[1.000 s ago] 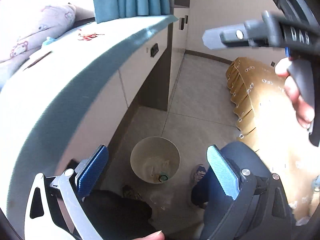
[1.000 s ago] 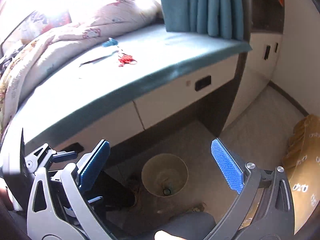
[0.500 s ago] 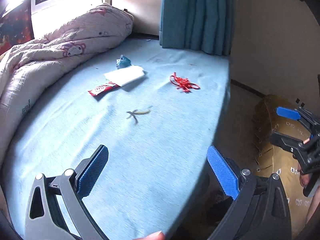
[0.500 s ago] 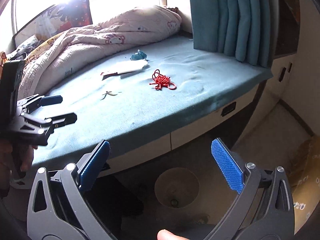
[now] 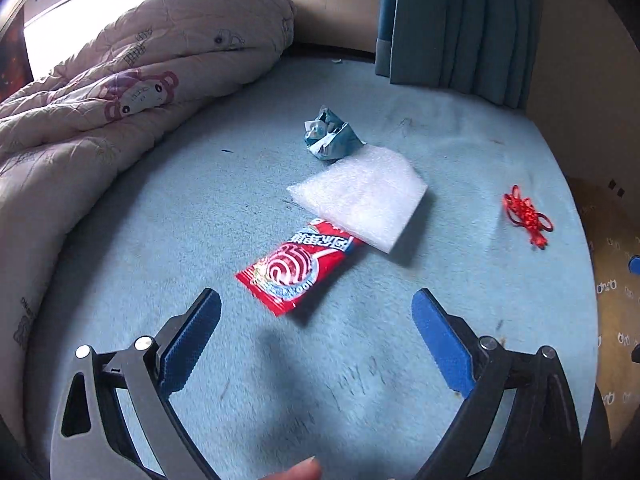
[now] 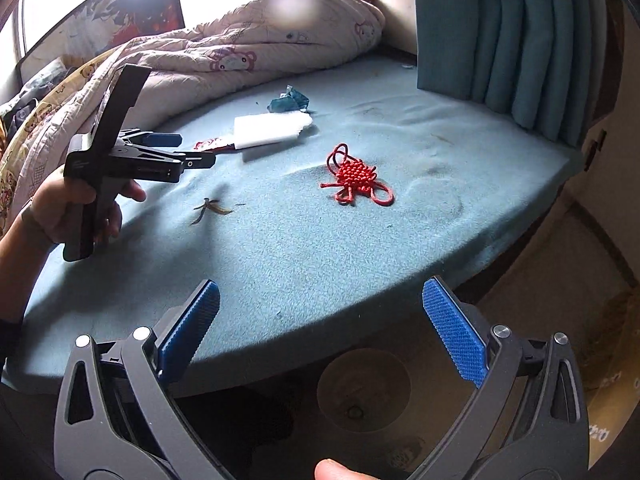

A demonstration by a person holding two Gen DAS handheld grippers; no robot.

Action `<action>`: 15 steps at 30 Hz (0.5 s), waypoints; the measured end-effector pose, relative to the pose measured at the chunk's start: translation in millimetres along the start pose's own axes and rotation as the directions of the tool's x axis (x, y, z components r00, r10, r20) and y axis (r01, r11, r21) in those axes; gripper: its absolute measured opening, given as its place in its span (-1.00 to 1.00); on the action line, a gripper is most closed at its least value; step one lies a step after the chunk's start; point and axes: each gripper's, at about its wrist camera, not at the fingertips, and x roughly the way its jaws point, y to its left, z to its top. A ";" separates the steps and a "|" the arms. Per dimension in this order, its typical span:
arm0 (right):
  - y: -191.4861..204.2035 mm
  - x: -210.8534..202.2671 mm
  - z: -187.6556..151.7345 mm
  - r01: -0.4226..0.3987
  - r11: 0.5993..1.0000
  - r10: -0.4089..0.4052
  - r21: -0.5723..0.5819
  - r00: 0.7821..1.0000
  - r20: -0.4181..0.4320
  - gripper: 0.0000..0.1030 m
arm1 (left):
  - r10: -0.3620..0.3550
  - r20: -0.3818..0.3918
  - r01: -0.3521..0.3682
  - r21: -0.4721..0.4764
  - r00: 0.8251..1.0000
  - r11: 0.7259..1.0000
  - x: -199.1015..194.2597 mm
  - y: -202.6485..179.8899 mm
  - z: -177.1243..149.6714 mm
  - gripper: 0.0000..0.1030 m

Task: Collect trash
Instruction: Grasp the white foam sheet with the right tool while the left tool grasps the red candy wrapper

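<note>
A red candy wrapper (image 5: 298, 270) lies on the blue bed (image 5: 200, 208), just ahead of my open, empty left gripper (image 5: 316, 320). Beyond it lie a white foam sheet (image 5: 360, 196) and a crumpled teal wrapper (image 5: 330, 138). A red knotted cord (image 5: 526, 216) lies to the right. In the right wrist view the left gripper (image 6: 192, 152) hovers by the wrapper (image 6: 208, 145), with the foam sheet (image 6: 272, 128), the teal wrapper (image 6: 290, 101), the red cord (image 6: 356, 178) and a small peel scrap (image 6: 208, 208) on the bed. My right gripper (image 6: 320, 320) is open and empty over the bed's front edge. A round bin (image 6: 362, 390) stands on the floor below.
A rumpled patterned quilt (image 5: 100, 100) covers the bed's left side. A teal curtain (image 5: 456, 28) hangs at the back right. A tan patterned bag (image 5: 616, 280) sits on the floor to the right of the bed.
Both grippers rose from the bin on the floor to the bed. The left one moved forward over the bed to just short of the red wrapper. Both stayed open.
</note>
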 end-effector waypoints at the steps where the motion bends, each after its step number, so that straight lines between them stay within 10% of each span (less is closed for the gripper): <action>1: -1.1 5.1 3.4 -0.002 1.000 0.002 0.003 1.000 -0.003 0.90 | -0.004 -0.011 0.004 0.007 1.000 1.000 6.7 1.6 3.4 0.67; 15: 13.0 62.1 62.6 -0.041 0.999 0.041 -0.002 0.999 0.015 0.90 | -0.094 -0.043 0.095 0.022 0.995 0.995 26.0 1.5 15.6 0.46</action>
